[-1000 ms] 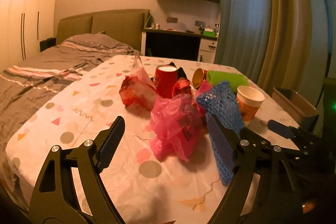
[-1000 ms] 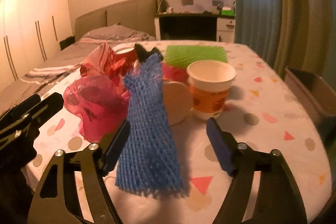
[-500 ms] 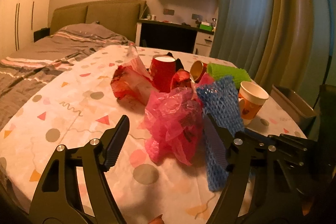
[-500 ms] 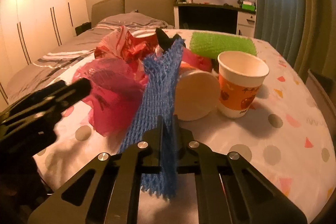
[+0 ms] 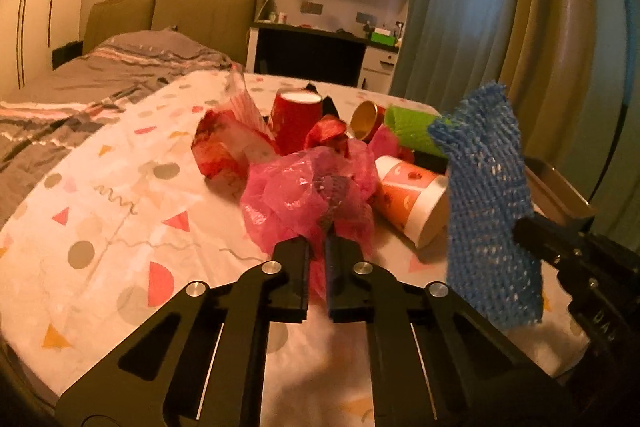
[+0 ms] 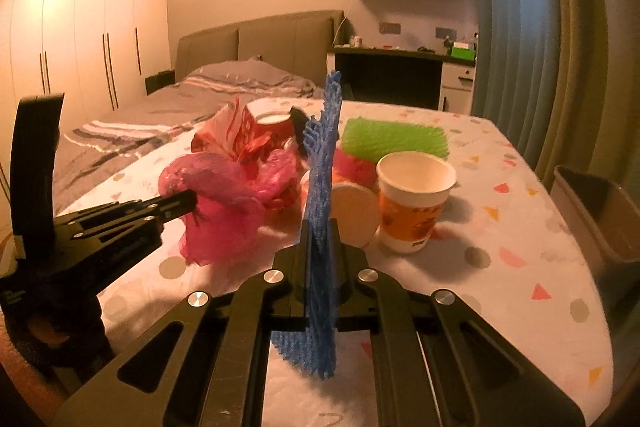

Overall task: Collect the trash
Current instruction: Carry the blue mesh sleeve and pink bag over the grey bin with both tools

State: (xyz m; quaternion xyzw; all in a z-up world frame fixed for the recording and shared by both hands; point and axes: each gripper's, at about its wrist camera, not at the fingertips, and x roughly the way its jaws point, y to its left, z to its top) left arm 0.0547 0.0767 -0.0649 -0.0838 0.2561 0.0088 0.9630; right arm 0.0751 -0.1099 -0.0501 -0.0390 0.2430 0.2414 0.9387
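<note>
step: both pickups made, carry to bin comes next, I judge | left gripper clamped on pink plastic bag, bag bunched at 12 o'clock off my fingertips | right gripper pinching blue foam net upright between jaws | bin at 2 o'clock beyond table edge | next: lift clear of the paper cup, swing right, release.

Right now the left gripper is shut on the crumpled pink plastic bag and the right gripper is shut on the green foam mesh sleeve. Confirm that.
Not quite. The right gripper is shut on the blue foam mesh sleeve, as the right wrist view shows. The green foam mesh sleeve lies on the table. The left gripper is indeed shut on the crumpled pink plastic bag.
</note>
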